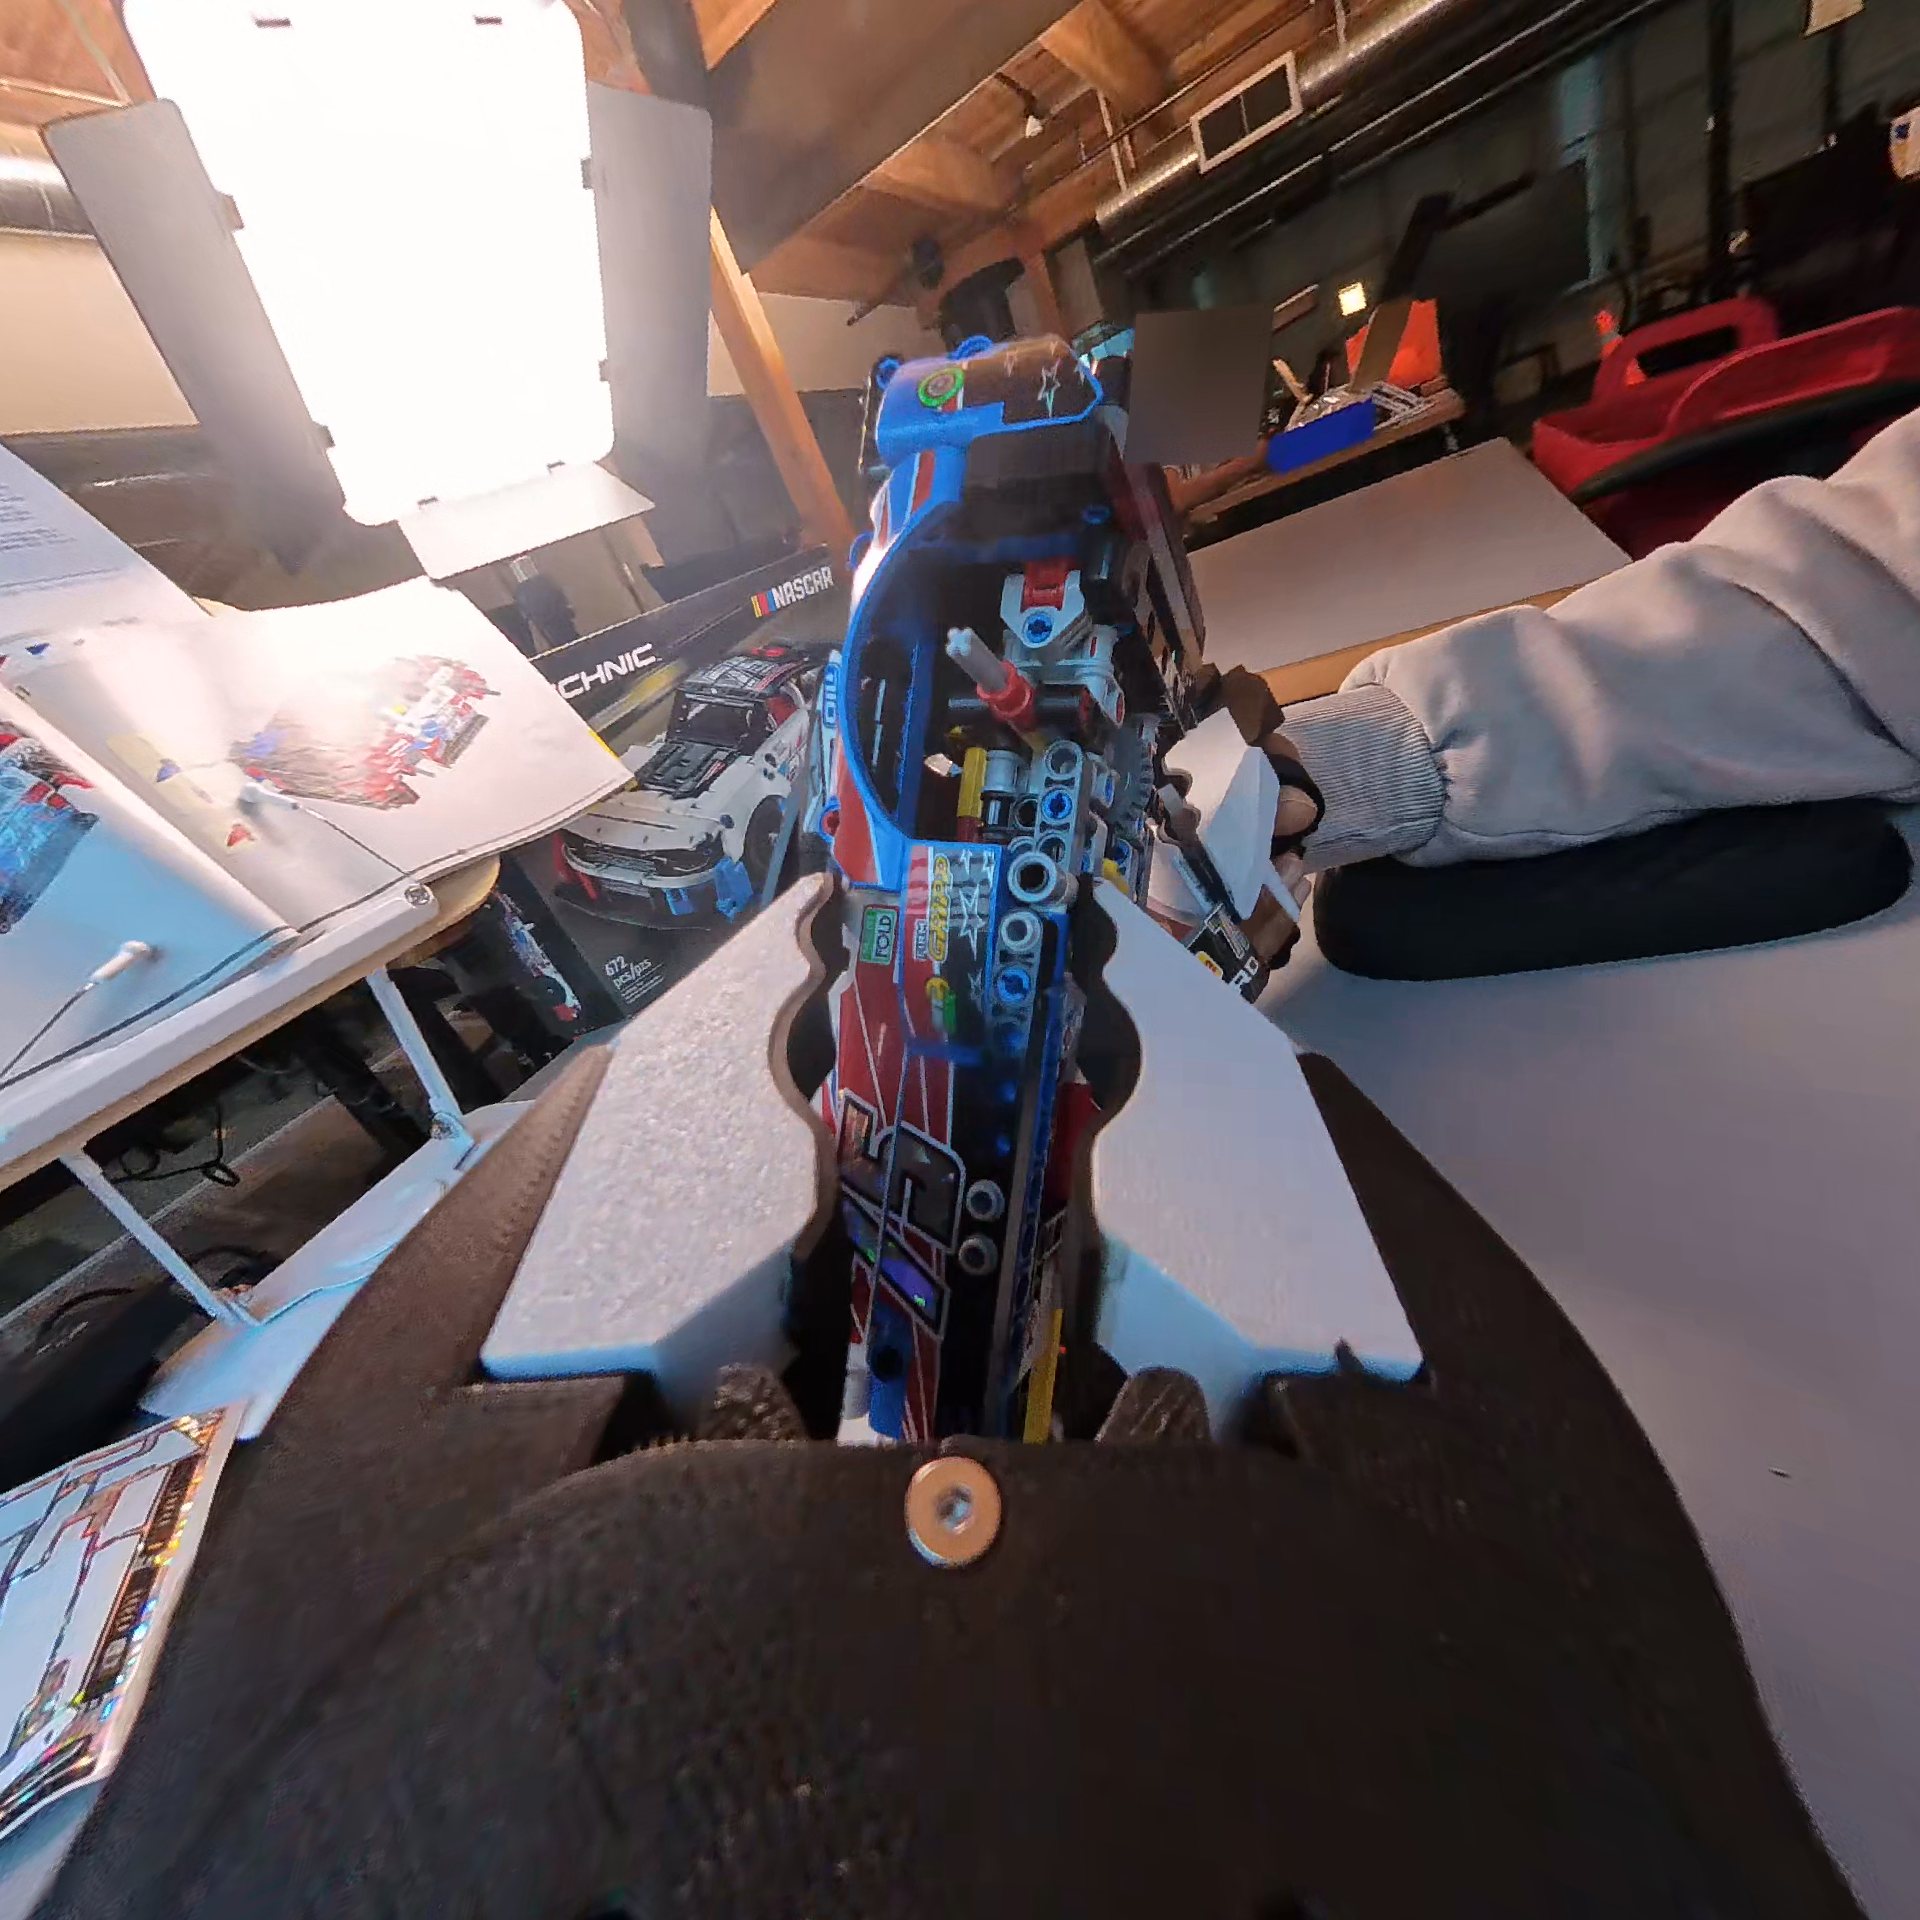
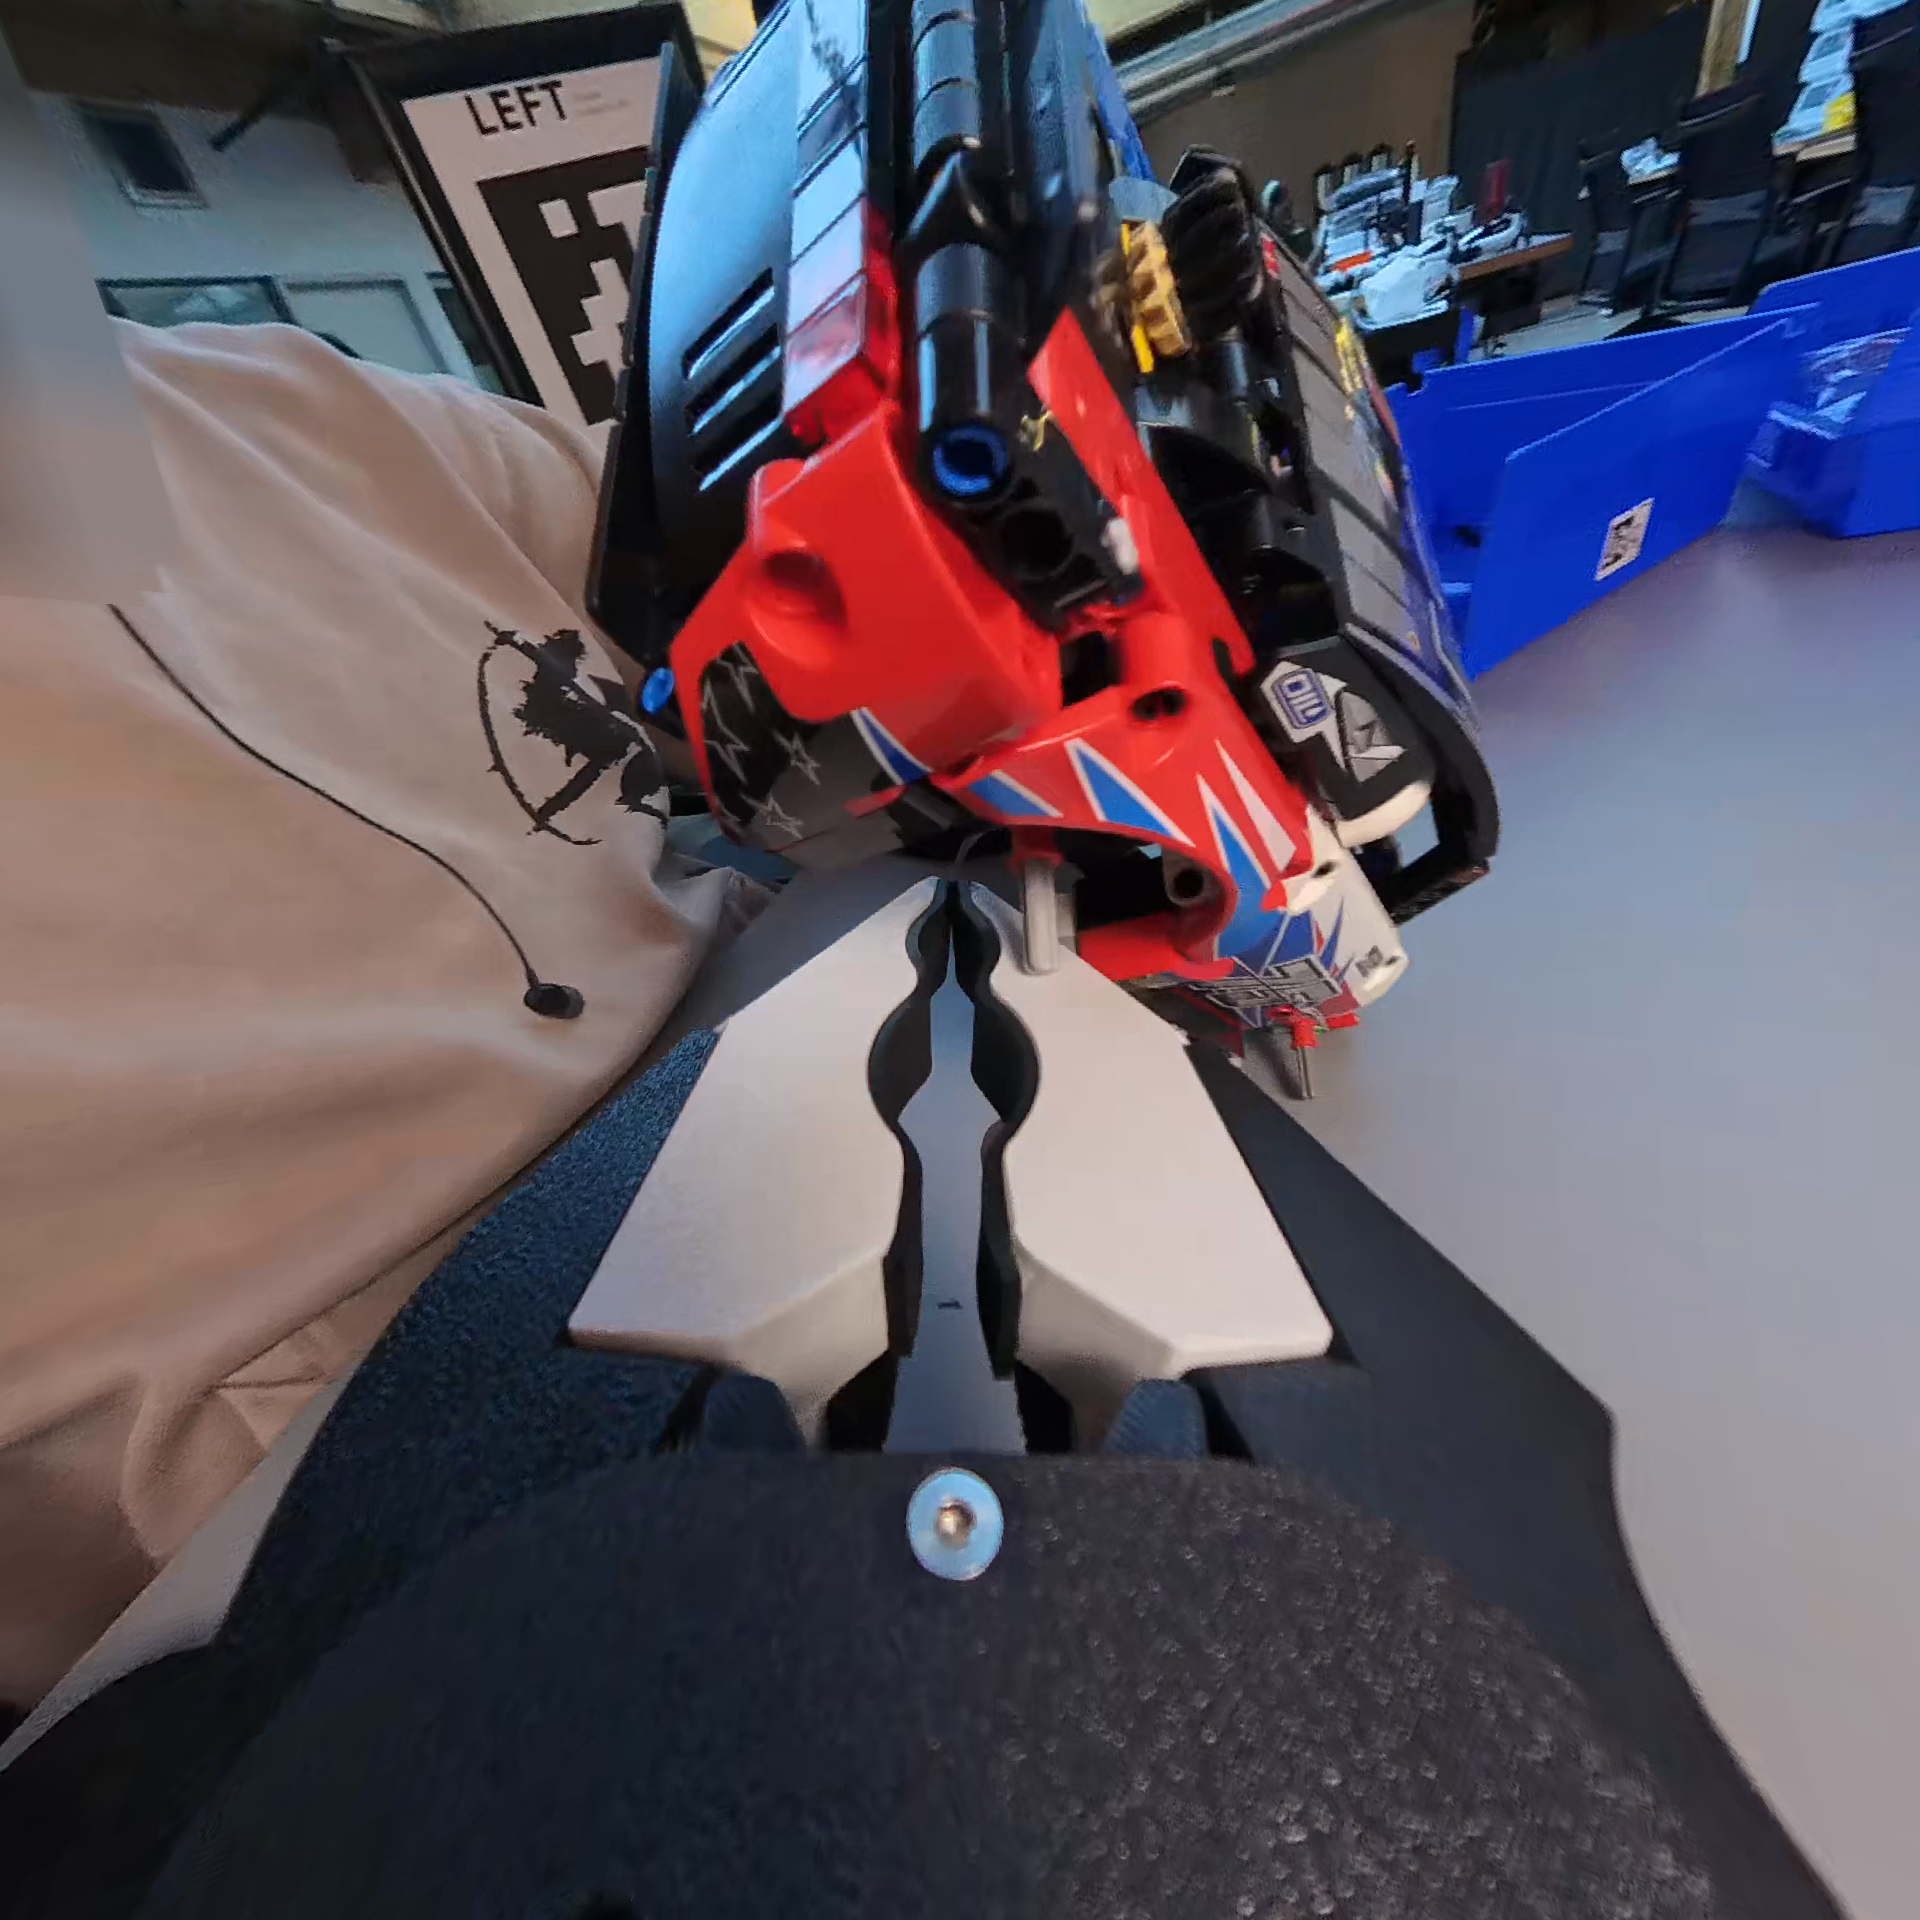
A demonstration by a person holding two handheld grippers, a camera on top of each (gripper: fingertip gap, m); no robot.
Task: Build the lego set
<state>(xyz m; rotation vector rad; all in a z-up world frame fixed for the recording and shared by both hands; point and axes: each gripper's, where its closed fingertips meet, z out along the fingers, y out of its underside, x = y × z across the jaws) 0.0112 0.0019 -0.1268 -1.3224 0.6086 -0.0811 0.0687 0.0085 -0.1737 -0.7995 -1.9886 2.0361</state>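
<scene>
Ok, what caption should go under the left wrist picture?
Left tool clamps the lego car upright, instruction booklet open beside it.

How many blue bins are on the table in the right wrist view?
2 blue bins: a large one right of the lego car, and another at the frame's right edge. More may be cut off.

lego car [image 1: 966, 831] | red, blue and black technic body with stickers, part-built, inner beams, axles and gears exposed | stood on edge, long axis running toward 12 o'clock in left wrist view | right wrist view: red end at 12 o'clock, low edge by grey table
</scene>
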